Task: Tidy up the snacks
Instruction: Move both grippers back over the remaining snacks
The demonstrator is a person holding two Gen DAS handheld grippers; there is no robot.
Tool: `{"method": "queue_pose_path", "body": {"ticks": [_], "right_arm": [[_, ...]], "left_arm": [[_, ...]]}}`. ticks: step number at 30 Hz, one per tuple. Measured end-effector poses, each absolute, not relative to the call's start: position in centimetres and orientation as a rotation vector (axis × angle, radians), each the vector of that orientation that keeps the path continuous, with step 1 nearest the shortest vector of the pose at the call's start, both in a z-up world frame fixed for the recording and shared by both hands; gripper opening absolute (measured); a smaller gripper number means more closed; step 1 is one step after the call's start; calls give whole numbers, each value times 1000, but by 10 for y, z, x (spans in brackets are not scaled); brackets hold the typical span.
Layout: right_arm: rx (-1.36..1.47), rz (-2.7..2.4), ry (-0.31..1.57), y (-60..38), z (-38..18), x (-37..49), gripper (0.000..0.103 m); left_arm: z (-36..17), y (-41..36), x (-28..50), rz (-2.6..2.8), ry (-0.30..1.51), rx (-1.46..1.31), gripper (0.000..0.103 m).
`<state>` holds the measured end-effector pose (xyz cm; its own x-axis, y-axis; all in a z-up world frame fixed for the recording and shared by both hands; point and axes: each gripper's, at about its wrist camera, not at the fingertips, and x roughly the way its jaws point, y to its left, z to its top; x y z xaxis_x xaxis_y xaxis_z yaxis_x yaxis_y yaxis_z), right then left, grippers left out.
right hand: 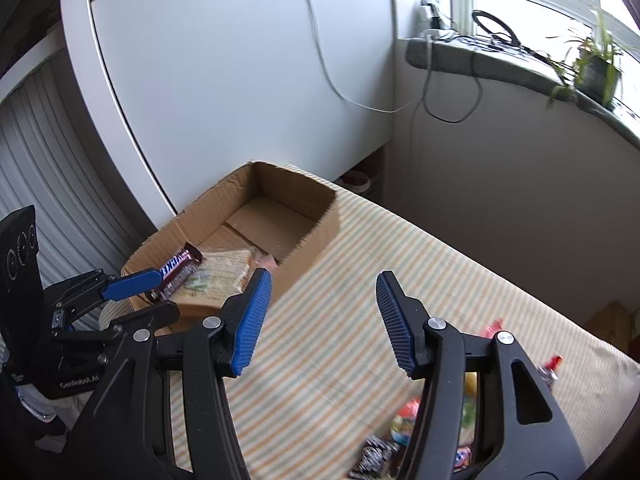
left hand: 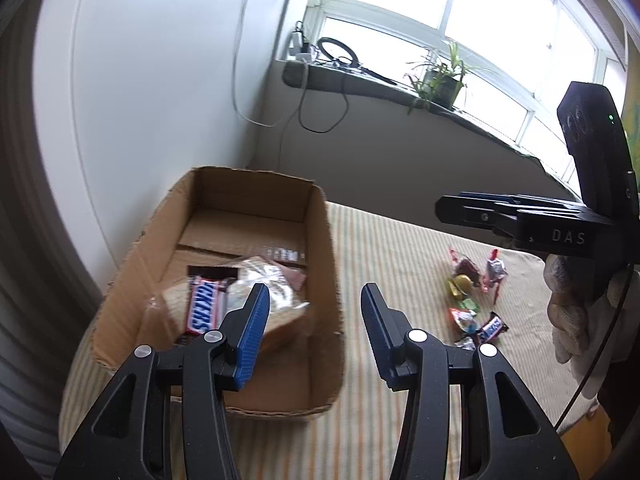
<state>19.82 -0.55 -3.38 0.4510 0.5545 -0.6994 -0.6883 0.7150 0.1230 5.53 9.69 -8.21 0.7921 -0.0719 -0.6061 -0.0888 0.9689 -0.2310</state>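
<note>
An open cardboard box [left hand: 320,248] stands on the striped cloth and holds a Snickers bar [left hand: 202,306] on a bagged sandwich [left hand: 272,300]. My left gripper [left hand: 314,300] is open and empty, just above the box's near right wall. A pile of small wrapped candies [left hand: 474,300] lies on the cloth to the right. My right gripper [right hand: 322,288] is open and empty, above the cloth between the box [right hand: 316,228] and the candies [right hand: 400,428]. The right gripper also shows side-on in the left wrist view [left hand: 452,206], and the left gripper in the right wrist view [right hand: 156,286].
A white cabinet [right hand: 240,80] stands behind the box. A windowsill [left hand: 380,88] with cables and a potted plant [left hand: 440,76] runs along the far wall. The striped cloth [left hand: 400,248] covers the table between box and candies.
</note>
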Motion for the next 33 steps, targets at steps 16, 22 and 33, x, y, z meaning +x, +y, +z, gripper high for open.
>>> {"method": "queue_pose_path", "body": {"ticks": [16,22,33], "right_arm": [[-162,582,868,-158,-65,175,57],[-245,630,904,-173,-82,170,50],[-322,769,958,-175,-131,118,50]], "left_arm": [[-99,6,71,-201,741,-205,46],[-111,-24,74,-245,784,-178,46],[-139,-51,89,-284,870,-163,45]]}}
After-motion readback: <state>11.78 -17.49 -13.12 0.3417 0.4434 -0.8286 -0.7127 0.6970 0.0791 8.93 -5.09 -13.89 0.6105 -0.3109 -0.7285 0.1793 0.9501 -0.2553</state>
